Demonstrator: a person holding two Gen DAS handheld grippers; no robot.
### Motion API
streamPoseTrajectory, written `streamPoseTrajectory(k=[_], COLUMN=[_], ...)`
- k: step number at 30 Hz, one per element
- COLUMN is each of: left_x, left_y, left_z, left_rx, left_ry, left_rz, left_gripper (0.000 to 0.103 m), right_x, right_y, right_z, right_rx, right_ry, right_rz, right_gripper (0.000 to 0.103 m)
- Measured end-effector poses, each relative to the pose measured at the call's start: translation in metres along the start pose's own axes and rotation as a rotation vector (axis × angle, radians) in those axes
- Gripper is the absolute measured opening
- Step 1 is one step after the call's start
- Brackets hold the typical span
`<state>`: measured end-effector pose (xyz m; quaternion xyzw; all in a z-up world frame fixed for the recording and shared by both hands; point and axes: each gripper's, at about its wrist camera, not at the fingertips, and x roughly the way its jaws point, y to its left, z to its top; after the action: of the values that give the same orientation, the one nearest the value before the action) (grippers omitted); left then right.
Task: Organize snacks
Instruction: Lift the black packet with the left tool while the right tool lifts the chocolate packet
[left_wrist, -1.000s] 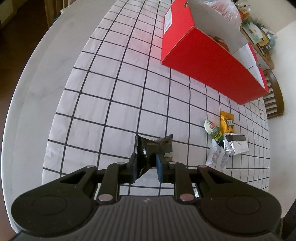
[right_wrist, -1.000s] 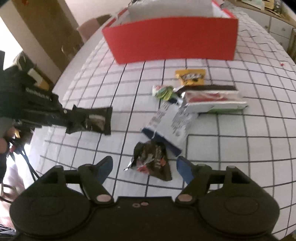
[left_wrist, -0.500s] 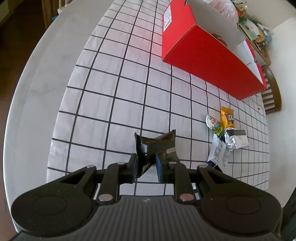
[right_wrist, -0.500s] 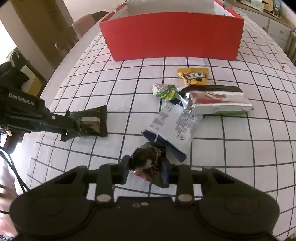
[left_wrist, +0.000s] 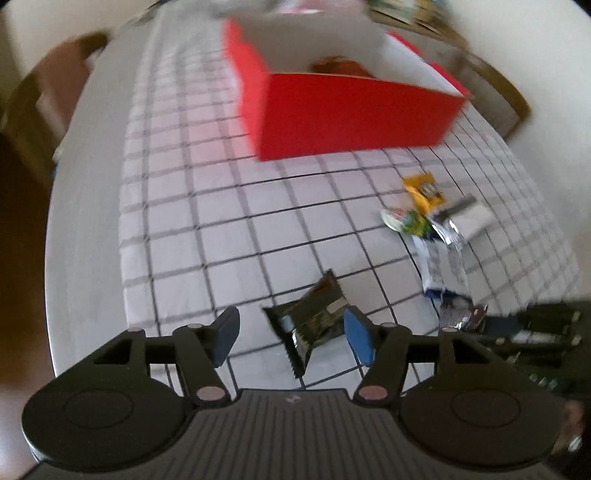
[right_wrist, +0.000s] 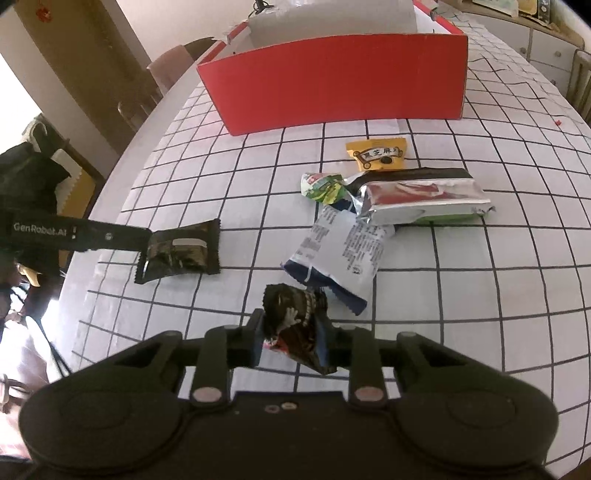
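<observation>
Mostly unsorted — the right gripper (right_wrist: 291, 338) is clamped on a dark crumpled snack (right_wrist: 293, 325), the left gripper (left_wrist: 291, 336) gapes around a dark packet (left_wrist: 310, 319) on the table, four more lie outside the red box (right_wrist: 332, 81).

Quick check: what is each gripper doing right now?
Left gripper: open, dark snack packet lying loose between its fingers.
Right gripper: shut on a dark crumpled snack wrapper.
</observation>
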<state>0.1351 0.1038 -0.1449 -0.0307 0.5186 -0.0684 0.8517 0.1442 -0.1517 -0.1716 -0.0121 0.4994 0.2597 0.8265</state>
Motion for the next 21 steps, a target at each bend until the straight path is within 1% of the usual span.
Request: streamPoseTrajectory(k=[4,6,8,11,13,16,18,20,21], left_x=[0.013,0.024,0.033,0.04,0.046,0.05,0.049,0.048,0.047], left_y=[-0.022,-0.029,-0.033,-0.034,-0.035,-0.033,-0.032,-0.032,-0.032], left_z=[0.001,0.002,0.003,0.003,0.003,0.0,0.001,0.0,-0.001], left_rx=[0.226,0.293,0.33,0.344,0.349,0.33,0.298,0.261,0.243], left_ry=[0.016,0.048,0.066,0.087,0.1,0.104,0.101,0.096,0.092], left_rz=[0.017,0.012,0.014,-0.002,0.009,0.011,0.009,0.013,0.021], left_gripper=[0.062,0.062,0.062,0.062,0.061,0.056,0.042,0.035,0.034], right_x=[-0.005,-0.007,-0.007,-0.008,-0.009,-0.009,-0.009,-0.01,-0.01], right_y=[-0.002,-0.003,-0.003,-0.004,-0.007,-0.009,-0.009,-0.009,-0.01], right_z=[-0.003,-0.005,-0.006,-0.009,-0.01,-0.012,-0.013,-0.012,-0.012], right_rx=[0.008,0.01,0.011,0.018,0.027,0.035,0.036,0.038,0.038], right_ry=[-0.001,-0.001,0.0,-0.003,-0.004,-0.003,-0.004,-0.008,-0.01], right_rz=[0.016,0.019,0.02,0.021,0.02,0.019,0.02,0.02,0.02], right_gripper=[0.026,0.026,0.026,0.026,0.026,0.026,0.026,0.026,0.026])
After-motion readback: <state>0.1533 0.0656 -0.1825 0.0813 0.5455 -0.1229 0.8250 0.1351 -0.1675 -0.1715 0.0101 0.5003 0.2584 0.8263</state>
